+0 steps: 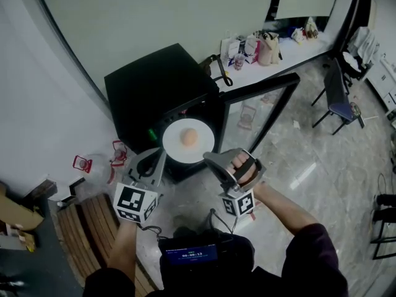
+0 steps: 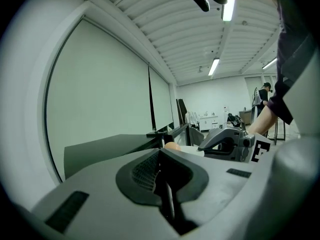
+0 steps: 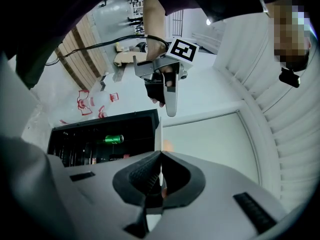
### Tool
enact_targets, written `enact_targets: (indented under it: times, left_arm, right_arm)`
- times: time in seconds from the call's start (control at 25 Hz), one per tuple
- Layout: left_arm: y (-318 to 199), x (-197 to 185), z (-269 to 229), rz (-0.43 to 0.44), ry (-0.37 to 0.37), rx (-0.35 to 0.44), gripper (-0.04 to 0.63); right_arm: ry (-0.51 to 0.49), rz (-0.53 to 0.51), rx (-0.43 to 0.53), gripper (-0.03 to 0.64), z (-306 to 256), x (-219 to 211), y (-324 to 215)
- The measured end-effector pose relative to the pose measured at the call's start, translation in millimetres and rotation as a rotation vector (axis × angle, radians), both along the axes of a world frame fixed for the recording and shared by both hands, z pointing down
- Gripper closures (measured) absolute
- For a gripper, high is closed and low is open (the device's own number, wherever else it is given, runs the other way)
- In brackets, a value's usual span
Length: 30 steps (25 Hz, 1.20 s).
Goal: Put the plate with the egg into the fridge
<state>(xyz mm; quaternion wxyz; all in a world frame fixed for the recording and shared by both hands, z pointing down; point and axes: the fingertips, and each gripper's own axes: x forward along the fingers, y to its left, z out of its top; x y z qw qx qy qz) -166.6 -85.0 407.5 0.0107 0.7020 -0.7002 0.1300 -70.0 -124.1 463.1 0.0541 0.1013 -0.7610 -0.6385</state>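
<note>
A white plate (image 1: 175, 151) with a brown egg (image 1: 189, 137) on it hangs in front of the open black fridge (image 1: 154, 88). My left gripper (image 1: 162, 157) is shut on the plate's near-left rim. My right gripper (image 1: 209, 158) is shut on its near-right rim. In the left gripper view the egg (image 2: 172, 145) shows just beyond my shut left gripper (image 2: 161, 156), with the right gripper's body (image 2: 227, 141) across from it. In the right gripper view the plate's edge (image 3: 157, 134) runs out of my right gripper (image 3: 160, 160) toward the fridge's dark inside (image 3: 90, 144).
The fridge door (image 1: 260, 88) stands open to the right. A green can (image 3: 113, 139) lies on a shelf inside. A white table (image 1: 247, 73) with bags stands behind the fridge, chairs (image 1: 337, 98) to the right, a wooden pallet (image 1: 93, 228) and red items (image 1: 82, 163) to the left.
</note>
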Motion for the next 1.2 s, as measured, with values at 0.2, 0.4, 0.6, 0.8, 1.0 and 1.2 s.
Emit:
enact_targets:
  times: [0.2,0.4,0.6,0.8,1.0,1.2]
  left_arm:
    - [16,-15,2,-0.025,0.032,0.035,0.586]
    - [33,-35,16,-0.053,0.050,0.036,0.586]
    - [41,-41,38,-0.062,0.056,0.025,0.586]
    - [34,-48,72,-0.069,0.114,0.011,0.586]
    - [12,-54,126,-0.064,0.160,-0.007,0.586]
    - [-9,-61,176,-0.075,0.224,-0.014,0.586]
  right_arm:
    - [0.011,0.024,-0.006,0.601,6,-3,13]
    - [0.045,0.055,-0.018,0.601,22,-16,22]
    - [0.083,0.074,-0.048,0.601,53,-35,25]
    - [0.155,0.095,-0.077,0.601,110,-70,17]
    - [0.211,0.127,-0.055,0.601,177,-106,-13]
    - [0.244,0.136,-0.006,0.601,231,-132,-44]
